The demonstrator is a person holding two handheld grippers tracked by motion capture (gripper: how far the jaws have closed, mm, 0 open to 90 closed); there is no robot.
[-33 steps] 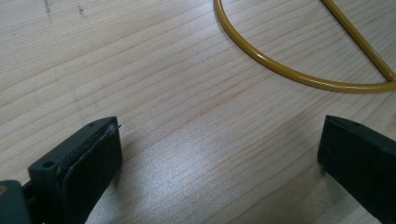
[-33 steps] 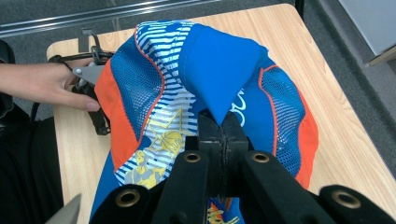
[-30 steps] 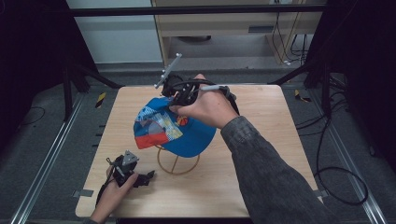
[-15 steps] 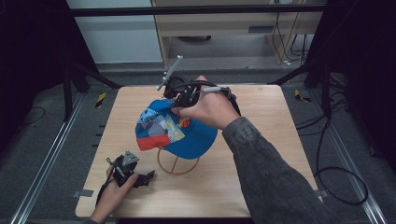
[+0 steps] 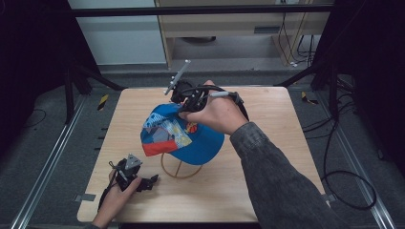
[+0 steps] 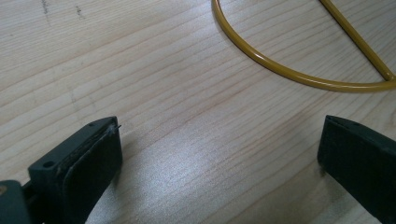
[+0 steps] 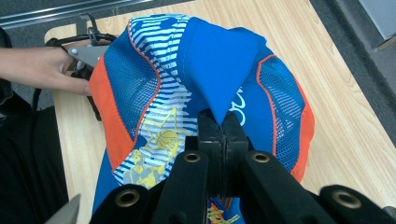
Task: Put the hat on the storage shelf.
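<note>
**Clerk:** Item one, the cap?

**Operator:** Cap (image 5: 184,138), blue, with orange trim, mesh panels and a striped print. I see it over the middle of the table (image 5: 282,157), sitting on a yellow wire stand (image 5: 179,169). In the right gripper view a fold of its blue cloth (image 7: 219,70) rises straight out of my jaws.

**Clerk:** Item two, the right tool?

**Operator:** Right tool (image 5: 188,102), on the far side of the cap, towards the table's far edge. My hand (image 5: 217,114) wraps its body, and the sleeve runs back to the near right corner. Jaws pressed together, pinching that fold of the cap; the pads (image 7: 210,135) meet with the cloth between them. A grey rod (image 5: 177,76) sticks up and away from its top.

**Clerk:** Item three, the left tool?

**Operator:** Left tool (image 5: 150,181), resting near the table's near left corner, held in my left hand (image 5: 117,200). Jaws spread wide, nothing between them. In its own view I see bare wood under the gap, one pad (image 6: 88,163) low at the left, the other at the right edge.

**Clerk:** Item four, the stand?

**Operator:** Round wire base flat on the table, just beside the left tool and apart from it. The left gripper view shows an arc of the ring (image 6: 280,70) and a straight bar joining it at the right. The cap hides its upper part, so I cannot tell how the cap sits on it.

**Clerk:** Item five, the table?

**Operator:** Pale wood, grain visible, square with rounded corners.
</note>
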